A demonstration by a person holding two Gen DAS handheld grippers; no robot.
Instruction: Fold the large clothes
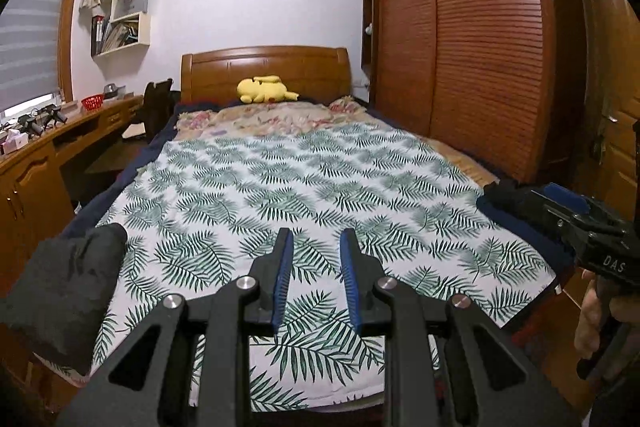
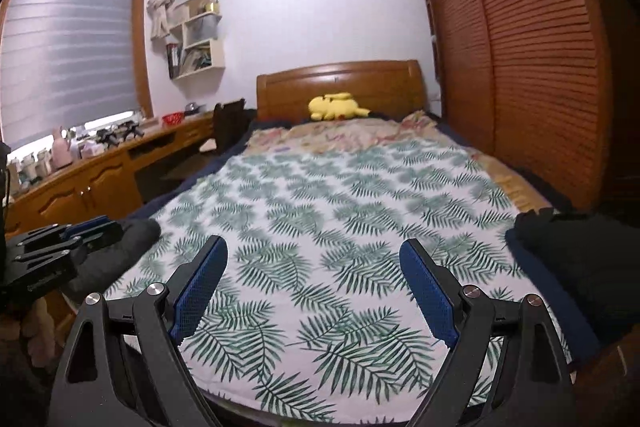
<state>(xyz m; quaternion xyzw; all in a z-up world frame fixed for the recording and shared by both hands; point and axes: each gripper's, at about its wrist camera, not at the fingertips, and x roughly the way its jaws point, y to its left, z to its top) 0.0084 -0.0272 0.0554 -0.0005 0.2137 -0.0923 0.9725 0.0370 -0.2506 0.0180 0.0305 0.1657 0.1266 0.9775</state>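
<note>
Judging by how things lie, folding has barely begun: nothing on the bed (image 1: 460, 155) looks folded. Its leaf-print sheet (image 1: 304, 195) lies flat and bare across the middle, and the only clothes visible are two dark bundles at the near corners, one grey-black garment (image 1: 64, 291) on the left edge and another dark garment (image 2: 576, 259) on the right edge, both bunched, neither spread. Whether they are separate pieces or ends of one I cannot tell.

The left claw (image 1: 316, 275) hovers over the near sheet, narrowly parted and empty. The right claw (image 2: 316, 283) gapes wide, also empty.

Only the right wrist view shows the left claw close beside the grey bundle, contact unclear. Only the left wrist view shows the right claw's tips near the dark garment and the person's hand (image 1: 592, 319) on its handle.
</note>
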